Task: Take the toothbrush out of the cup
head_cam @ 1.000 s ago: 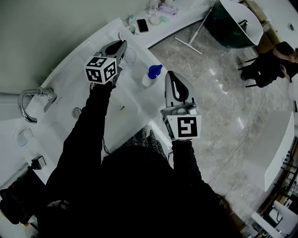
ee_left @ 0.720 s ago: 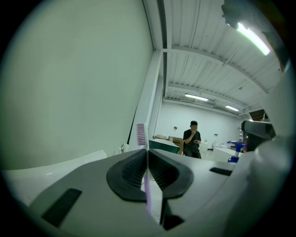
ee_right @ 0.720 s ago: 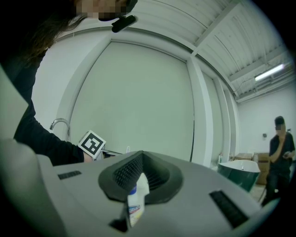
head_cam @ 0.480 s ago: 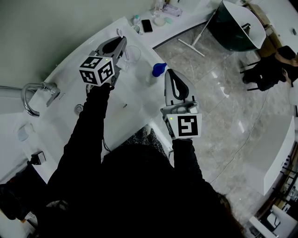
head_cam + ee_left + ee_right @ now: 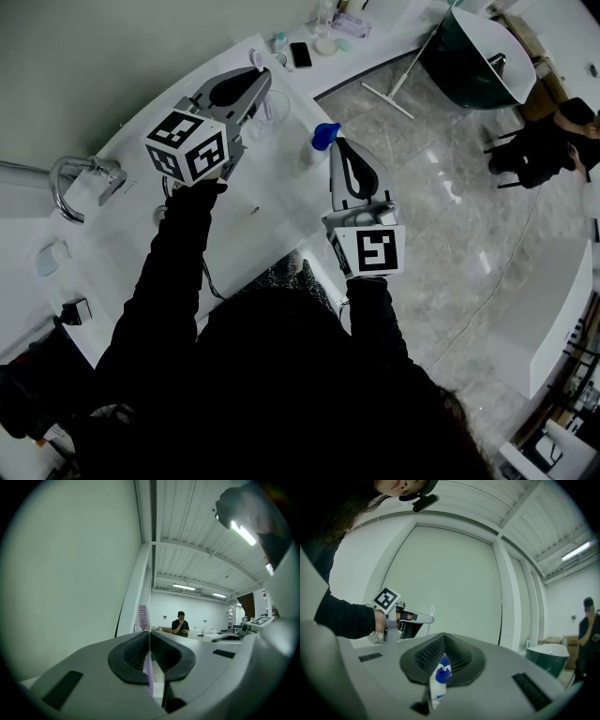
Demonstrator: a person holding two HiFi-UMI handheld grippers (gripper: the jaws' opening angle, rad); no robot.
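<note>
Toothbrush [image 5: 148, 671] higher, in left gripper [image 5: 263, 81]

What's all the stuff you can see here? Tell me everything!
toothbrush: one, pale purple, upright in the left gripper
cup: one, clear, on the counter by the left gripper's tip
bottle: one, white with blue cap, on the counter before the right gripper
faucet: one, silver, counter's left end
phone: one, black, counter's far end
counter: one, white, curved, along the wall
tub: one, dark green, on the floor
bystander: one, dark clothes, right of the tub
left gripper: one, grey, shut on the toothbrush
right gripper: one, grey, shut, empty
sleeves: two, black, behind the grippers
</note>
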